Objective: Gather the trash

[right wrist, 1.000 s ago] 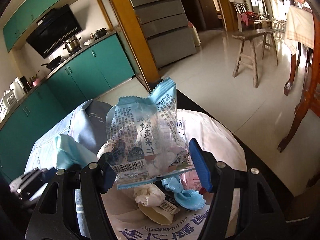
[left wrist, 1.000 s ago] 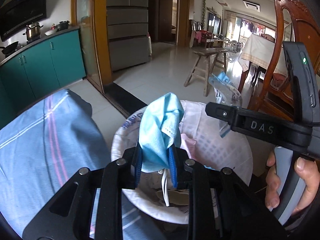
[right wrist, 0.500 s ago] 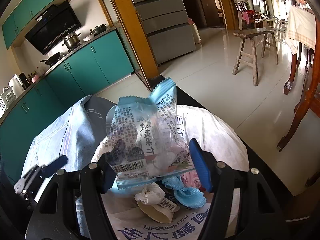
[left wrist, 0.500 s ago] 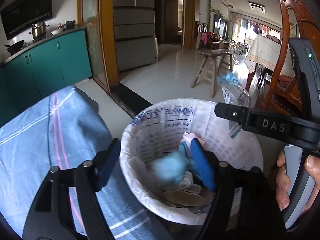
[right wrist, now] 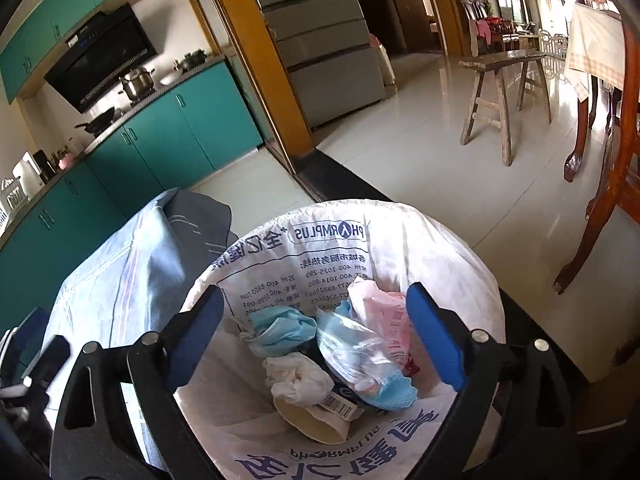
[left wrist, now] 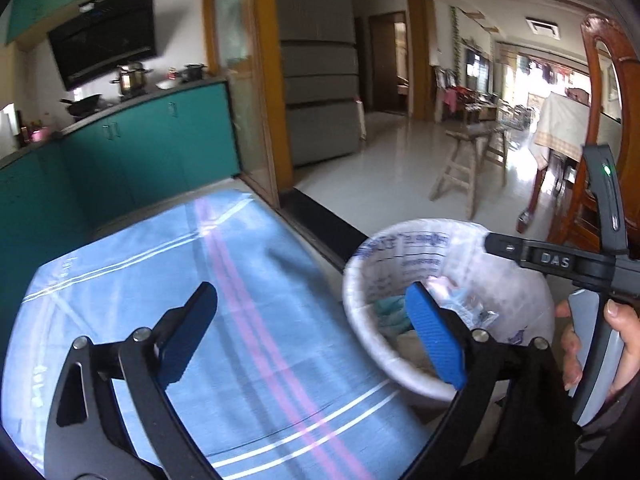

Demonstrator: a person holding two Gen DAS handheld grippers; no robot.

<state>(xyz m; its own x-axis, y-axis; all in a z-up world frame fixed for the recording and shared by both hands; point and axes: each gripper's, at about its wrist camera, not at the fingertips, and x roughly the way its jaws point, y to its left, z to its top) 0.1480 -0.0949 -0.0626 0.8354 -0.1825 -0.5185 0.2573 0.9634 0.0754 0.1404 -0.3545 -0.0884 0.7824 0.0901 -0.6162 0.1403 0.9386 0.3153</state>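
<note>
A bin lined with a printed white bag [right wrist: 432,236] stands below my right gripper [right wrist: 316,336], whose jaws are opening with nothing between the pads. Inside the bin lie a blue face mask [right wrist: 280,328], a clear blue snack wrapper [right wrist: 360,352], a pink bag [right wrist: 388,316], crumpled white tissue [right wrist: 296,376] and a paper cup [right wrist: 312,420]. My left gripper [left wrist: 316,336] hangs over the blue striped cloth [left wrist: 132,272], left of the bin [left wrist: 360,280]; its jaws are opening and hold nothing. In the left wrist view a hand [left wrist: 616,340] holds the right gripper's handle above the bin.
The cloth [right wrist: 120,264] covers a surface beside the bin. Teal kitchen cabinets [right wrist: 168,136] run along the left. A wooden stool [right wrist: 504,92], a carved chair leg [right wrist: 600,216] and a grey fridge [right wrist: 320,40] stand around the shiny tiled floor [right wrist: 440,168].
The left gripper let the blue mask fall into the bin, opened wide and swung left over the cloth. The right gripper opened and the snack wrapper dropped into the bin.
</note>
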